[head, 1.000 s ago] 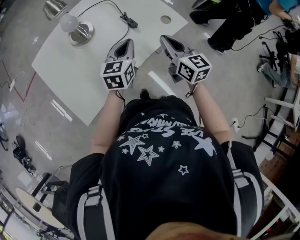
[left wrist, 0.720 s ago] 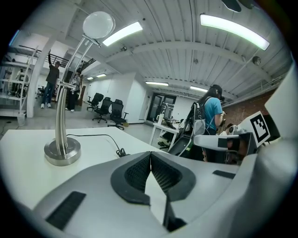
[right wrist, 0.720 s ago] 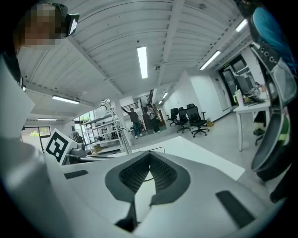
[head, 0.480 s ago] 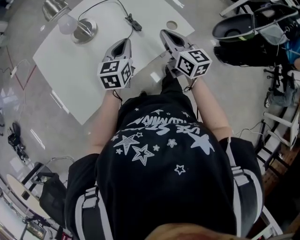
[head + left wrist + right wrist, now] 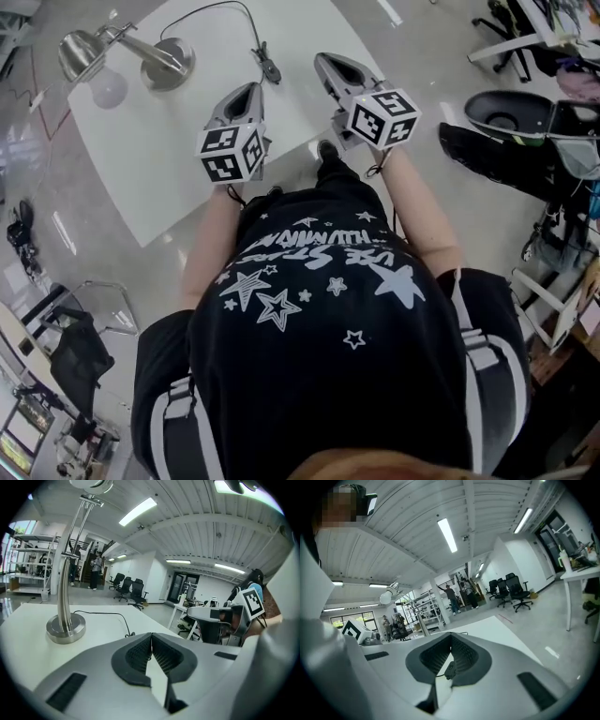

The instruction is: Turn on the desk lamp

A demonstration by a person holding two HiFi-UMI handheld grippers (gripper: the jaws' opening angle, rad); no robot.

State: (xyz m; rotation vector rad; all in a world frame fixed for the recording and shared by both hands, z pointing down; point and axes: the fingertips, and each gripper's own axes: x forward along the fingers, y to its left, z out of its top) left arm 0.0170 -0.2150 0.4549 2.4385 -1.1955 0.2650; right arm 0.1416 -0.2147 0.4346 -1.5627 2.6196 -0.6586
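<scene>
A silver desk lamp stands on the white table (image 5: 169, 159), its round base (image 5: 172, 62) at the far left and its head with a white bulb (image 5: 105, 89) hanging over the left edge. A black cord runs from the base to an inline switch (image 5: 267, 67). My left gripper (image 5: 251, 90) is shut and empty, just short of the switch. In the left gripper view the lamp base (image 5: 65, 629) and the switch (image 5: 130, 633) lie ahead. My right gripper (image 5: 327, 64) is shut and empty, to the right of the switch (image 5: 450, 669), which shows through its jaw opening.
The table's near corner lies under both grippers. Grey floor surrounds it, with an office chair (image 5: 80, 352) at lower left and a black chair (image 5: 506, 117) and gear at right. People and shelving (image 5: 28, 573) stand far off in the hall.
The view has swung, so the table and lamp sit closer and more fully in frame. Both grippers now reach over the table toward the switch. Their jaws stay shut.
</scene>
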